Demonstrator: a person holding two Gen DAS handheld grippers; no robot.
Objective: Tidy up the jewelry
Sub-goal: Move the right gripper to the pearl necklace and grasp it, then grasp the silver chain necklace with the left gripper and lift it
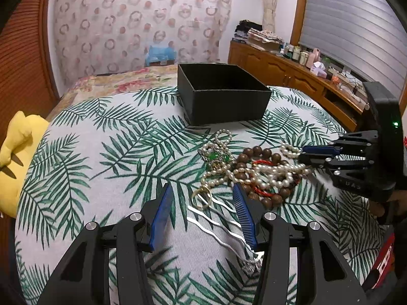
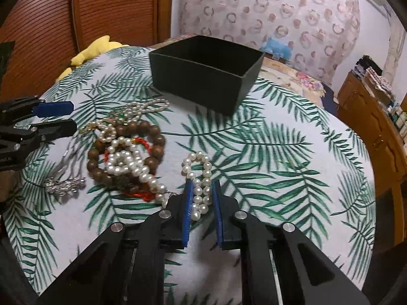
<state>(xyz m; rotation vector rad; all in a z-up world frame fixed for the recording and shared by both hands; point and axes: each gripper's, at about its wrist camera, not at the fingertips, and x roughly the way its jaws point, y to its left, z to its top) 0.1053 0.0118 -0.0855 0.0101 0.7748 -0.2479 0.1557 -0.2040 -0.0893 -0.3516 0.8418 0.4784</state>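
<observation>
A pile of jewelry lies on the leaf-print cloth: a wooden bead bracelet, pearl strands, a red cord, a green-stone brooch, a gold ring and a silver hairpin. An open black box stands behind them; it also shows in the right wrist view. My left gripper is open above the ring and hairpin. My right gripper is shut on a pearl strand at the pile's right edge.
A yellow soft toy lies at the cloth's left edge. A wooden sideboard with bottles stands at the right under a window blind. A wooden shutter door is at the left.
</observation>
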